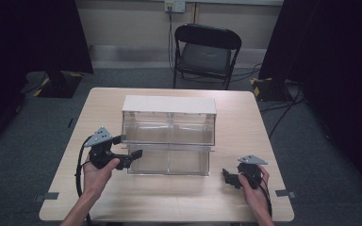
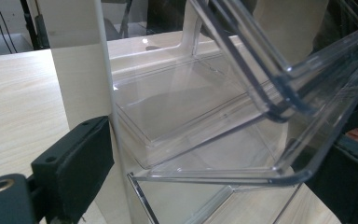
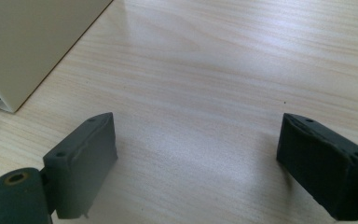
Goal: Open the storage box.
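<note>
A clear plastic drawer cabinet [image 1: 168,104] with a white top stands mid-table. Its lower drawer [image 1: 168,161] is pulled out toward me. My left gripper [image 1: 131,159] is at the drawer's left front corner. In the left gripper view its jaws stand wide apart on either side of the clear drawer wall [image 2: 242,154], so the left gripper [image 2: 209,172] is open. My right gripper [image 1: 228,178] rests low over the bare table to the right of the drawer. It is open, and there is only wood between the jaws of the right gripper [image 3: 198,158]. The cabinet's cream side wall [image 3: 32,42] lies off to its left.
The wooden table [image 1: 245,122] has bare wood to the left, right and front of the cabinet. A black folding chair [image 1: 206,52] stands behind the far edge. Cables lie on the grey floor [image 1: 283,108] at the right, with dark curtains on both sides.
</note>
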{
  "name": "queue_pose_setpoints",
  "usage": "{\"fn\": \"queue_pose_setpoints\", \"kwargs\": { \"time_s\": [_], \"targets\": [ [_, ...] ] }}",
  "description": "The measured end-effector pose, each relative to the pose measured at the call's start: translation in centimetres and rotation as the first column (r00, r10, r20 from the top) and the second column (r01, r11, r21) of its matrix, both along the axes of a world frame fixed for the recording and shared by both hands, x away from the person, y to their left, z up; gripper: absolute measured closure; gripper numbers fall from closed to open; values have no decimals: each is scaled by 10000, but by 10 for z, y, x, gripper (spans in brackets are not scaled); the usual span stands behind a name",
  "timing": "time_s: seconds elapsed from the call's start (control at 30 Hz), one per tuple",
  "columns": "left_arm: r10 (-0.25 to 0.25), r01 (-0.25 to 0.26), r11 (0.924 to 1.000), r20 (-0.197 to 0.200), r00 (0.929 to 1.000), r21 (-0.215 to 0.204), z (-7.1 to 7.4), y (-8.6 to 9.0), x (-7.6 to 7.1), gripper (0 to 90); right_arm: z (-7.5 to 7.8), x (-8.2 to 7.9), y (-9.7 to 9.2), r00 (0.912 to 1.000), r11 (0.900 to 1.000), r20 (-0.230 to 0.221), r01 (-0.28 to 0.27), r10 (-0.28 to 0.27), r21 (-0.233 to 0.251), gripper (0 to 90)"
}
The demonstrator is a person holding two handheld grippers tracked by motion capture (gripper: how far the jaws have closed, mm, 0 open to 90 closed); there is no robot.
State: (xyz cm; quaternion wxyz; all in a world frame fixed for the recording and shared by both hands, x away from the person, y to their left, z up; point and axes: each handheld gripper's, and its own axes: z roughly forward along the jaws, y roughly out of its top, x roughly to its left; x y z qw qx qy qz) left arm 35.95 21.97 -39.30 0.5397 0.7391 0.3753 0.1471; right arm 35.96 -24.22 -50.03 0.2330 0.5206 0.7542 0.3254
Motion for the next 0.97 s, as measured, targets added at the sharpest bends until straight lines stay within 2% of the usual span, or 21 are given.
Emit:
{"fn": "queue_pose_setpoints", "kwargs": {
  "time_s": [0.97],
  "targets": [
    [-8, 8, 10000, 14, 10000, 19, 0, 0, 0, 71, 0, 0, 0, 10000, 10000, -11, 10, -10, -23, 109]
  ]
}}
